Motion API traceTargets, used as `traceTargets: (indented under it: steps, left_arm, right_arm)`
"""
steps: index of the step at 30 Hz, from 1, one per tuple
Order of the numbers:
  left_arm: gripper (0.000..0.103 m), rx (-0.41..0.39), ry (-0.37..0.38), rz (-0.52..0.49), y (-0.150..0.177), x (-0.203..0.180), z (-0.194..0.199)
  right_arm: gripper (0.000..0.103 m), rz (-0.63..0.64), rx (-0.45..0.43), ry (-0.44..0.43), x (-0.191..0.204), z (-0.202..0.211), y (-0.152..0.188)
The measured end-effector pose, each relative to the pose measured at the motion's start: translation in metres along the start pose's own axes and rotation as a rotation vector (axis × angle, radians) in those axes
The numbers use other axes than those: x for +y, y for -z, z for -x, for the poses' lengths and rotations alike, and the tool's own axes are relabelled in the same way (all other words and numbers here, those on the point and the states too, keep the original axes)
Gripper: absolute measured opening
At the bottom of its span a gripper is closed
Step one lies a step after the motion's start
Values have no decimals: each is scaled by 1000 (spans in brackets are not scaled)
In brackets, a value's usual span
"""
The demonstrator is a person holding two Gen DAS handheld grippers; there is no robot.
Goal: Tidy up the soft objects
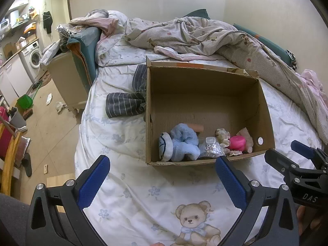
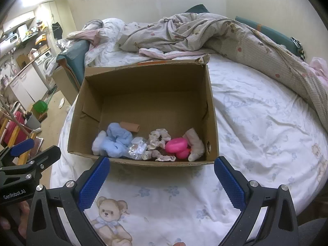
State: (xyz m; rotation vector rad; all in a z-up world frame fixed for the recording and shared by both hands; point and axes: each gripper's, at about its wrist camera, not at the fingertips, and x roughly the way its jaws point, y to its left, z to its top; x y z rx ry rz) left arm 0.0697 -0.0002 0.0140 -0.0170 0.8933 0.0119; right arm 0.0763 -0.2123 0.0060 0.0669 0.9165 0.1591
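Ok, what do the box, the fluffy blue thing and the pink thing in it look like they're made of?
Box: matte corrugated cardboard, ribbed floor, torn flap edge. Fluffy blue thing: plush fleece, fuzzy pile. Pink thing: probably smooth plastic or rubber, slight sheen.

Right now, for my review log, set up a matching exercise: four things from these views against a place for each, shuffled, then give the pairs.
Things:
1. blue plush toy
2. pink toy
3. striped garment
4. teddy bear print

Places:
A. on the bed sheet, nearest the cameras, in front of the box
B. on the bed outside the box, against its left wall
C. inside the cardboard box, toward its right end
D. inside the box, toward its left end

Pairs: 1-D, 2-C, 3-B, 4-A
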Motion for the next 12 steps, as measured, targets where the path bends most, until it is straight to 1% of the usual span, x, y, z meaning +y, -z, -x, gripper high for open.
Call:
traceTargets:
  steps: [12]
  left_arm:
    - [102, -9, 16, -2, 3, -2, 0]
  right_arm:
    - [103, 0, -1, 0, 1, 0, 0]
